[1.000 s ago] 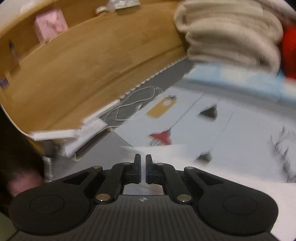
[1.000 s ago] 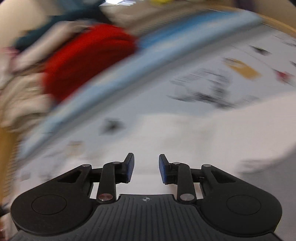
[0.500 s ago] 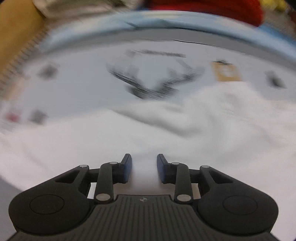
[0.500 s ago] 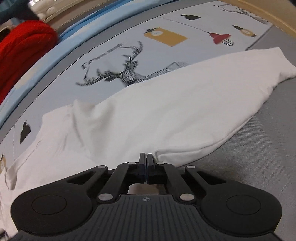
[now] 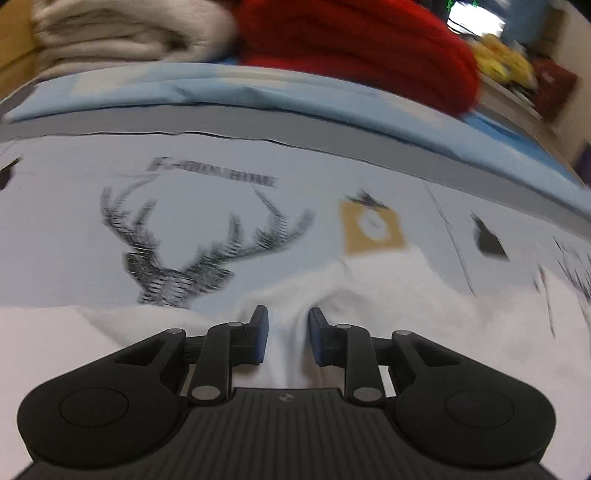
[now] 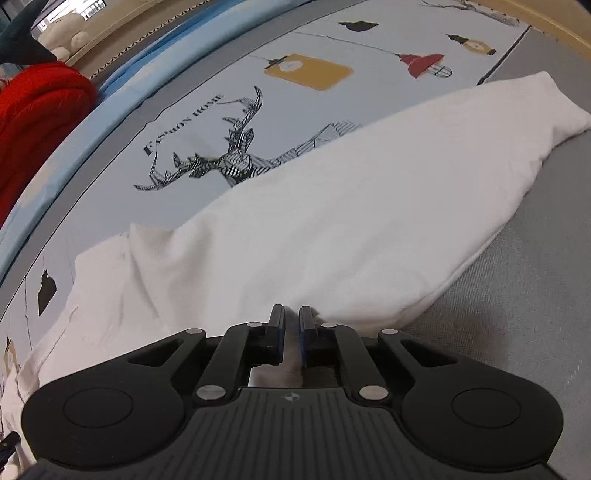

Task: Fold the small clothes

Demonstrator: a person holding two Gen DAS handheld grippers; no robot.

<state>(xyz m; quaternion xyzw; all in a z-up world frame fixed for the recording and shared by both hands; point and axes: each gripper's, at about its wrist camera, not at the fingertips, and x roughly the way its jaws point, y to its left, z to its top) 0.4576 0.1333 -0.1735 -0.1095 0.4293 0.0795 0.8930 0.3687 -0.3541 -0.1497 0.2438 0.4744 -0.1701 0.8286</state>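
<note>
A white garment [image 6: 351, 206] lies spread across a pale printed bed sheet [image 6: 229, 158]. In the right wrist view it reaches from the lower left up to the far right. My right gripper [image 6: 291, 312] sits at its near edge. Its jaws stand a narrow slit apart and are easing open, with white cloth filling the gap. In the left wrist view the garment [image 5: 406, 314] bunches into a raised ridge. My left gripper [image 5: 286, 314] straddles that ridge with its jaws apart and closing. Its pads are not pressed on the cloth.
The deer print on the sheet [image 5: 184, 240] lies just beyond the garment. A red knit bundle [image 5: 351, 48] and folded beige blankets [image 5: 122, 33] are stacked at the far side, behind a light blue cover [image 5: 295, 96]. Plain grey bedding [image 6: 517, 295] lies right of the garment.
My left gripper swung from the wooden headboard side down over the garment and went from shut to apart. My right gripper dropped to the garment's edge and went from wide to a narrow slit.
</note>
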